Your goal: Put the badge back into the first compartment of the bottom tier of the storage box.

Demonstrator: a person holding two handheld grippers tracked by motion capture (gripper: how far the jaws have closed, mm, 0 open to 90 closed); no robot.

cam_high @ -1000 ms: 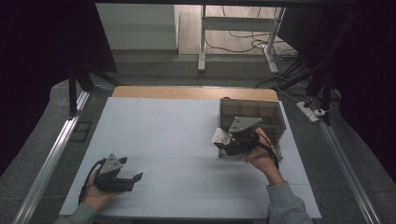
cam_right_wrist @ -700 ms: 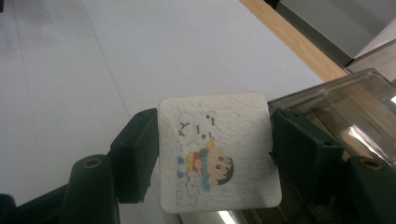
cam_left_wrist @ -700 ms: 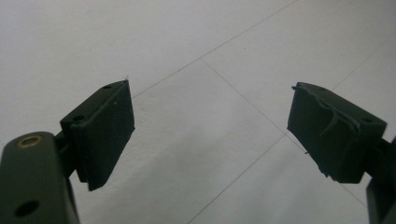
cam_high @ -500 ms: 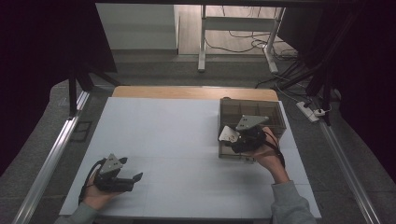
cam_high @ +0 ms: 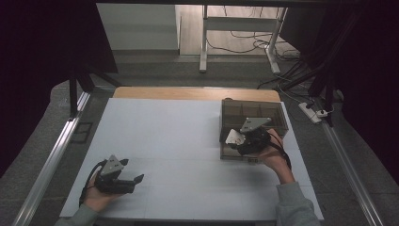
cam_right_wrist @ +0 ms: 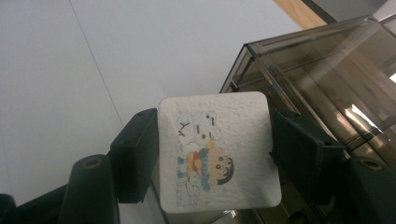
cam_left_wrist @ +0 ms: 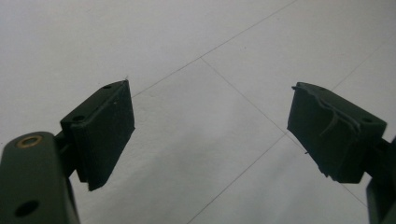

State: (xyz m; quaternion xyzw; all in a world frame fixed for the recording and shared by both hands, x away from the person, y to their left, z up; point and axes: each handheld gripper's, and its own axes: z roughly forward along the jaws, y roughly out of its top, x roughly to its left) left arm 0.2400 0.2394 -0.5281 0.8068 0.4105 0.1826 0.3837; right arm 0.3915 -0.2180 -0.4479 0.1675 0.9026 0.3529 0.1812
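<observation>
A white table (cam_high: 188, 141) carries a smoked transparent compartment box (cam_high: 254, 113) near its far right corner. The right gripper (cam_right_wrist: 215, 154) hangs over the box's near edge, its fingers (cam_right_wrist: 135, 154) clenched on a white square cartoon-printed card (cam_right_wrist: 219, 149). By the near left corner, the left gripper (cam_left_wrist: 210, 130) rests with fingers (cam_left_wrist: 100, 133) released, empty.

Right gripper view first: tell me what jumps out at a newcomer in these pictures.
The white square card with a cartoon child stands out, clamped by its edges in the right hand-held gripper. Just behind it sits a smoky transparent divided box at the right side of the white table. At the near left, the left hand-held gripper rests open over bare tabletop.
</observation>
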